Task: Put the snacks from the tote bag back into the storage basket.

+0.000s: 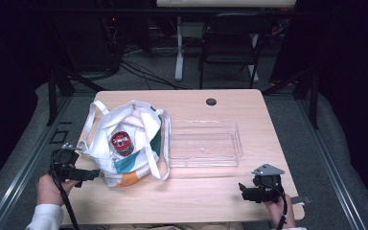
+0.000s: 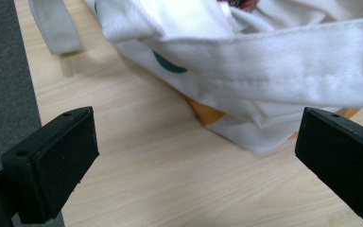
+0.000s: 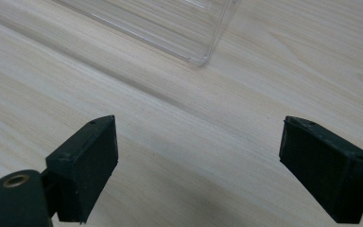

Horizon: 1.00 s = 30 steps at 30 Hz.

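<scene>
A white cloth tote bag [image 1: 124, 139] with teal and orange patches lies on the left of the wooden table [image 1: 201, 191], mouth open. Inside it stands a can with a red and black lid [image 1: 121, 142]. A clear plastic tray [image 1: 204, 143] sits empty to the bag's right. My left gripper [image 1: 92, 175] is open at the bag's near left corner; in the left gripper view the bag's hem [image 2: 274, 66] lies just beyond the wide-apart jaws. My right gripper [image 1: 244, 190] is open over bare wood near the front right, with the tray's corner [image 3: 189, 33] ahead of it.
The bag's handles [image 1: 164, 143] trail onto the table beside the tray. A round cable hole [image 1: 211, 101] sits near the table's far edge. A black folding chair [image 1: 230, 43] and a white desk leg [image 1: 178, 48] stand behind the table. Grey floor [image 2: 4, 71] lies off the left edge.
</scene>
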### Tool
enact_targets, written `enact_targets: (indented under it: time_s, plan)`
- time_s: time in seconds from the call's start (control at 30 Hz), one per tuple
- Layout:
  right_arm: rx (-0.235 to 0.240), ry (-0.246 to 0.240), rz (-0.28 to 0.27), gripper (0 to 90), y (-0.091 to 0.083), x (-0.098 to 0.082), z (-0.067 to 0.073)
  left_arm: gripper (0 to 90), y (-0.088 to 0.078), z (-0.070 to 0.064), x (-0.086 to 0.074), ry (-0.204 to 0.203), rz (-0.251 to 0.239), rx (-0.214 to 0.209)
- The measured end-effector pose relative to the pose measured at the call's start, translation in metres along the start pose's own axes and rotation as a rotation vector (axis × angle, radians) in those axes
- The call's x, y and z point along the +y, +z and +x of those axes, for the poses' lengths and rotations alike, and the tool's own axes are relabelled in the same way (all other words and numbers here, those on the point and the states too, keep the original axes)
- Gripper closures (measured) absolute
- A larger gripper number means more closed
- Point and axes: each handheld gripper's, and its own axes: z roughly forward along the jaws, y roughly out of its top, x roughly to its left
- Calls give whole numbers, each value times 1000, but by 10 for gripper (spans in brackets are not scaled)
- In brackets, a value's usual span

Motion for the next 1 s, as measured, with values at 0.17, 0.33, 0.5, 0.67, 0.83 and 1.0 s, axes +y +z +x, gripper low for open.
enact_targets:
  time_s: [0.17,0.33,0.5,0.67,0.83,1.0]
  plan:
    - [-4,2,4,119,0,0,0,1,-12,-2,11,12,-29,1]
    - [1,3,6,120,0,0,0,0,-17,-4,21,20,-42,-13]
    - [0,2,2,121,0,0,-1,0,-21,-10,38,47,-54,-17]
    - [0,2,2,121,1,0,-1,0,-20,-17,56,75,-54,-15]
    - [4,5,5,121,1,0,0,0,-13,-26,80,98,-36,-33]
    - [5,3,5,121,1,0,0,0,-7,-35,95,118,-45,-38]
